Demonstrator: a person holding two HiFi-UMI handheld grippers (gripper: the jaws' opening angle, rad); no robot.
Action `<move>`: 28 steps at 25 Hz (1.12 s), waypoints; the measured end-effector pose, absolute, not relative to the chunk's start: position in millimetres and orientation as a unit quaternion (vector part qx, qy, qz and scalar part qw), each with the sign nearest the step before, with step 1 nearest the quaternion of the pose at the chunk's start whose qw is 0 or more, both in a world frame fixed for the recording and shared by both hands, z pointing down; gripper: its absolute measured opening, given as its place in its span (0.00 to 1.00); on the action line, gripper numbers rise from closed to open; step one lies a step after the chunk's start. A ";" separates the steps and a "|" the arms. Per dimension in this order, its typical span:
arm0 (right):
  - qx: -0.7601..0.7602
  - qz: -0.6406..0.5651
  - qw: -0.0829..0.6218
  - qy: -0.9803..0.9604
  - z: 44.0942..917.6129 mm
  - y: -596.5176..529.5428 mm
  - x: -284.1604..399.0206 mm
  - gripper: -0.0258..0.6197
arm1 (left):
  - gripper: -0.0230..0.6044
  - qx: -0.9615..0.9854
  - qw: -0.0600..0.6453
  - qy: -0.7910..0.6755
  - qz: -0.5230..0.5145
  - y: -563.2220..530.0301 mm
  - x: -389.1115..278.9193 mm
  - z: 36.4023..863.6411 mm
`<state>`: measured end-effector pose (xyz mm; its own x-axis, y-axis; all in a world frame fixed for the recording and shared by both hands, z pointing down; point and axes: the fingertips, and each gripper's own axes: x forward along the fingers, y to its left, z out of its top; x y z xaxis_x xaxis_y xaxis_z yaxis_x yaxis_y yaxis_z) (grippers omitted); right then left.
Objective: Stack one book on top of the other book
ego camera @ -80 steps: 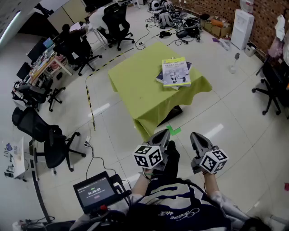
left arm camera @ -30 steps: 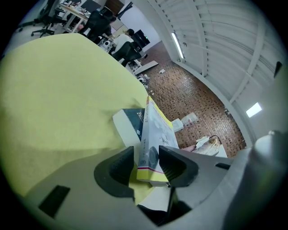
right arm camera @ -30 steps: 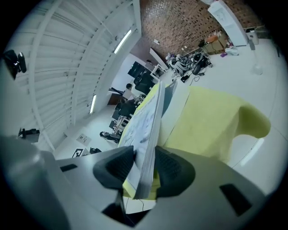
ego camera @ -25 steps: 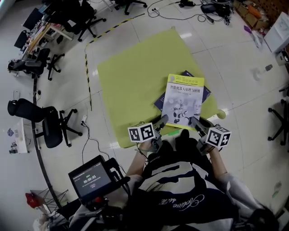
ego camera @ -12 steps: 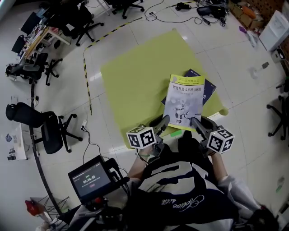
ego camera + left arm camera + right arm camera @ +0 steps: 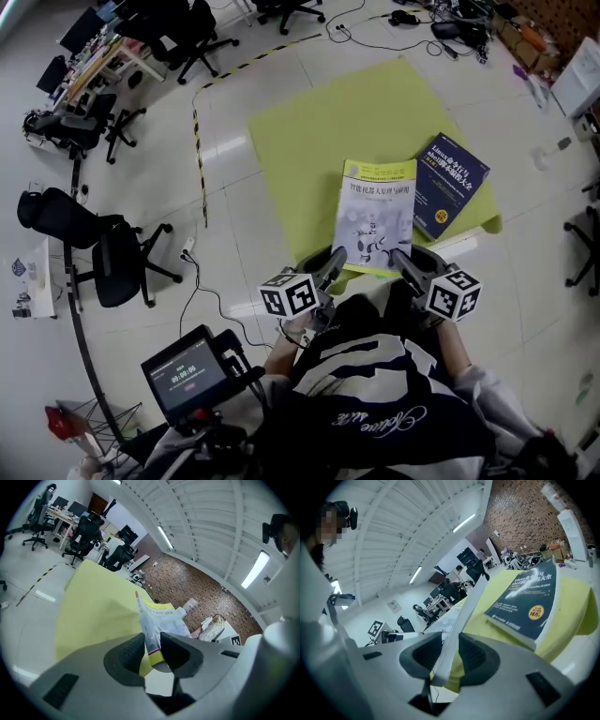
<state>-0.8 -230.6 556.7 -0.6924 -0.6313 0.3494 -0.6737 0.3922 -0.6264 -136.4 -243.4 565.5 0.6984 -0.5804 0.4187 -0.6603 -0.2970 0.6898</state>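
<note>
A white and yellow book [image 6: 377,214] hangs over the near edge of the table, gripped at its near corners by both grippers. My left gripper [image 6: 335,261] is shut on its near left corner, and in the left gripper view the book [image 6: 154,623] stands on edge between the pads of the left gripper [image 6: 152,645]. My right gripper [image 6: 403,260] is shut on the near right corner; the book's thin edge [image 6: 461,616] runs between the jaws of the right gripper [image 6: 447,656]. A dark blue book [image 6: 451,183] [image 6: 526,602] lies flat on the green-clothed table [image 6: 319,141], right of the held book.
Office chairs [image 6: 112,267] stand on the white floor at the left, by black and yellow floor tape [image 6: 199,141]. A small screen unit [image 6: 186,377] sits at my lower left. Cables and boxes lie beyond the table at the top right.
Both grippers came from well short of the table to the white book's near edge. The white book, which lay on the blue one, now sits off it to the left, lifted in both grippers.
</note>
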 end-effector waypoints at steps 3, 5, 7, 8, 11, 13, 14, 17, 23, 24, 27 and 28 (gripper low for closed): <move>0.378 0.395 0.043 -0.837 571.8 -217.5 -34.8 0.21 | 0.21 0.795 0.454 -0.397 0.056 -225.2 -170.9 580.7; 0.369 0.402 0.057 -0.836 583.9 -208.1 -52.2 0.21 | 0.21 0.788 0.461 -0.403 0.066 -212.7 -188.0 593.0; 0.363 0.411 0.072 -0.834 596.8 -198.4 -64.9 0.21 | 0.21 0.780 0.470 -0.407 0.077 -200.6 -200.1 606.0; 0.361 0.415 0.081 -0.831 604.1 -193.9 -69.4 0.21 | 0.21 0.777 0.471 -0.408 0.086 -195.3 -204.3 612.9; 0.364 0.419 0.119 -0.823 631.6 -184.7 -74.3 0.21 | 0.21 0.779 0.453 -0.411 0.137 -185.3 -209.1 635.3; 0.373 0.424 0.138 -0.813 650.3 -182.3 -72.1 0.22 | 0.22 0.775 0.445 -0.416 0.168 -182.9 -209.4 650.5; 0.379 0.431 0.140 -0.807 657.6 -181.8 -70.2 0.23 | 0.21 0.771 0.444 -0.420 0.177 -182.3 -209.8 656.6; 0.402 0.447 0.138 -0.787 668.7 -184.3 -63.7 0.26 | 0.22 0.759 0.450 -0.434 0.183 -182.5 -213.6 665.6; 0.441 0.426 0.130 -0.779 653.0 -176.9 -46.2 0.32 | 0.23 0.736 0.439 -0.481 0.186 -176.5 -237.9 657.3; 0.442 0.426 0.121 -0.780 647.4 -172.9 -44.3 0.32 | 0.23 0.735 0.444 -0.482 0.174 -173.9 -240.0 651.9; 0.442 0.416 0.096 -0.789 626.7 -163.3 -40.5 0.32 | 0.23 0.740 0.443 -0.486 0.145 -169.8 -240.0 632.3; 0.440 0.410 0.089 -0.794 618.7 -160.3 -40.4 0.32 | 0.23 0.744 0.436 -0.488 0.138 -168.9 -238.4 624.7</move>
<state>-40.4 -160.3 618.7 -0.5979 -0.6256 0.5011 -0.7710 0.2779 -0.5730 -238.4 -168.9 624.7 0.4867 -0.6049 0.6303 -0.8453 -0.1439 0.5145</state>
